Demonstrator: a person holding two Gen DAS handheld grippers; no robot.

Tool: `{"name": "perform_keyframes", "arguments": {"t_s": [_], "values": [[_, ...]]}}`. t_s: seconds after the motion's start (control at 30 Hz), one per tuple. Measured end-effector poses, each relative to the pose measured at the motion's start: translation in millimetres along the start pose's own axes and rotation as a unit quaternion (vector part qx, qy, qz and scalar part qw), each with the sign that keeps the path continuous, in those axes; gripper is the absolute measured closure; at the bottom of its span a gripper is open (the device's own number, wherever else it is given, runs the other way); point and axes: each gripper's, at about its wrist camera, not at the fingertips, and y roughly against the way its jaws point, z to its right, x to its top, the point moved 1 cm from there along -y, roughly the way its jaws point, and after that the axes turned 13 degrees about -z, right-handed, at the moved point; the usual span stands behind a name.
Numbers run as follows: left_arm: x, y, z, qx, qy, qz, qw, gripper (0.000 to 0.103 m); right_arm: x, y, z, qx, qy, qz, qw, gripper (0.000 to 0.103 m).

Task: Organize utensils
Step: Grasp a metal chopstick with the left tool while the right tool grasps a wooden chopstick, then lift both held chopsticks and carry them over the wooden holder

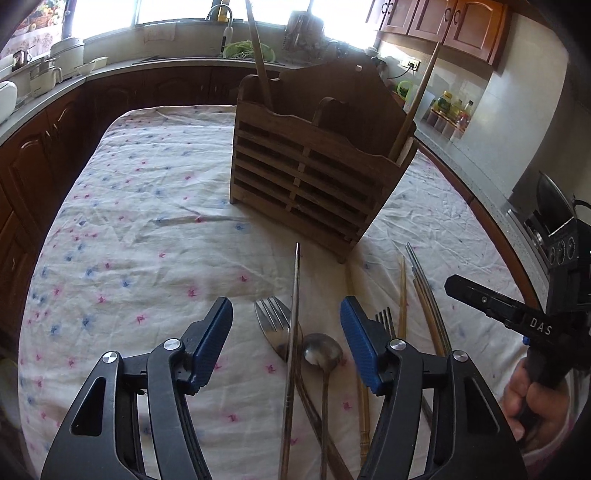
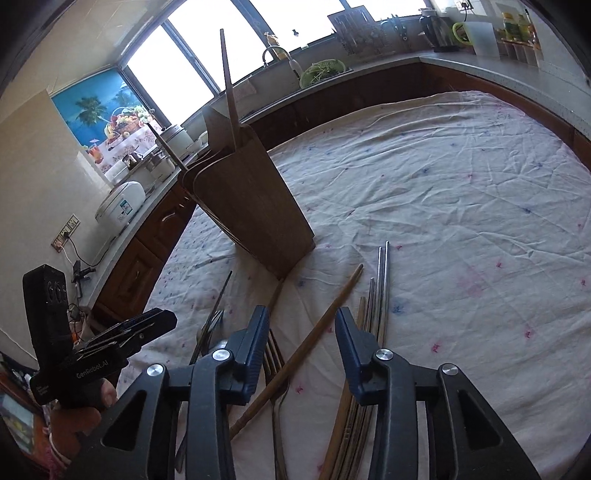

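Observation:
A wooden slatted utensil holder [image 1: 306, 173] stands on the clothed table with two wooden sticks [image 1: 258, 55] upright in it; it also shows in the right wrist view [image 2: 251, 206]. My left gripper [image 1: 286, 314] is open above a fork [image 1: 273, 325], a knife [image 1: 293, 332] and a spoon [image 1: 322, 350]. Wooden and metal chopsticks [image 1: 424, 291] lie to the right. My right gripper [image 2: 301, 321] is open above a wooden chopstick [image 2: 314, 339] and a fork [image 2: 275, 365], with metal chopsticks [image 2: 382, 288] beside its right finger.
A floral tablecloth [image 1: 147, 221] covers the table [image 2: 461, 206]. Kitchen counters with pots [image 1: 55, 66], a sink [image 2: 273, 55] and jars [image 2: 517, 26] ring the table. The right gripper [image 1: 491, 306] shows at the left wrist view's right edge.

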Motion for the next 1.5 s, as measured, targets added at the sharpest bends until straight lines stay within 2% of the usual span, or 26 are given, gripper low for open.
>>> {"name": "perform_keyframes", "arguments": {"t_s": [0.1,0.27,0.33,0.4,0.47,0.6,0.63,0.67,0.8,1.03,1.5], "values": [[12,-12,-1,0.002,-0.007,-0.013,0.9999,0.043,10,-21,5,-0.002,-0.016,-0.021,1.0,0.073],[30,-34,2,0.003,-0.025,-0.041,0.9988,0.044,24,-47,16,-0.042,-0.037,-0.053,0.997,0.075],[36,-44,3,0.007,-0.031,-0.048,0.9983,0.046,27,-53,18,-0.05,-0.04,-0.058,0.996,0.08],[41,-55,3,0.008,-0.033,-0.059,0.9977,0.054,30,-56,14,-0.068,-0.028,-0.056,0.996,0.081],[44,-64,2,0.005,-0.033,-0.069,0.9971,0.071,34,-59,9,-0.08,-0.017,-0.055,0.995,0.081],[45,-70,6,0.013,-0.047,-0.069,0.9965,0.087,31,-61,2,-0.107,0.003,-0.046,0.993,0.087],[45,-70,7,0.011,-0.048,-0.07,0.9963,0.096,29,-62,0,-0.112,0.009,-0.043,0.993,0.087],[45,-70,7,0.008,-0.048,-0.072,0.9962,0.099,31,-62,0,-0.113,0.011,-0.042,0.993,0.088],[42,-65,7,0.008,-0.049,-0.066,0.9966,0.099,29,-60,9,-0.093,-0.012,-0.04,0.995,0.097],[37,-41,4,0.002,-0.037,-0.044,0.9984,0.099,34,-52,19,-0.061,-0.036,-0.036,0.997,0.097],[6,38,6,-0.022,-0.021,0.024,0.9992,0.1,22,14,-25,-0.008,0.006,0.024,1.0,0.098]]}}
